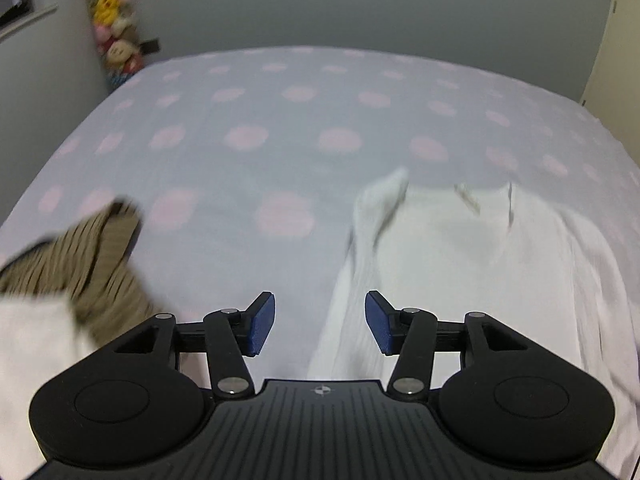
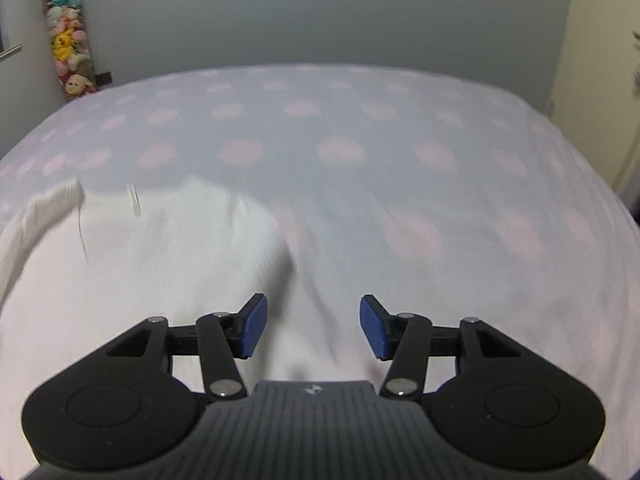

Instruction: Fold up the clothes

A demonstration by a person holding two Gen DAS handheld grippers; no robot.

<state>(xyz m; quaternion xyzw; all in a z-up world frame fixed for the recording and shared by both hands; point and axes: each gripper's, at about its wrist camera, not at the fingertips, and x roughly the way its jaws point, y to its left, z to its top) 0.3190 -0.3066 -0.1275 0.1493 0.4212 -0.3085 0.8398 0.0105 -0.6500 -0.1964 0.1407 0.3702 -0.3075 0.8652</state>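
Tongs, left (image 1: 320, 322) and right (image 2: 313, 326), gape empty; only left view shows striped garment (image 1: 100, 256).

Two grippers in all – left gripper (image 1: 320, 326) and right gripper (image 2: 313, 327), each with two blue pads (image 1: 263, 326), four pads together, jaws of both parted with nothing between

One white garment (image 1: 460, 248) ahead and right of the left jaws, ahead and left of the right jaws (image 2: 140, 252)

One brown striped garment (image 1: 96, 256) off to the left of the left jaws, plus one more white cloth (image 1: 28, 344) just beside it, nearer the camera – blurred, kind unclear

One bed sheet (image 1: 248, 184) with pink dots beneath and beyond both sets of jaws

One tall column of stuffed toys (image 1: 114, 20) far ahead and left; individual toys too blurred to count
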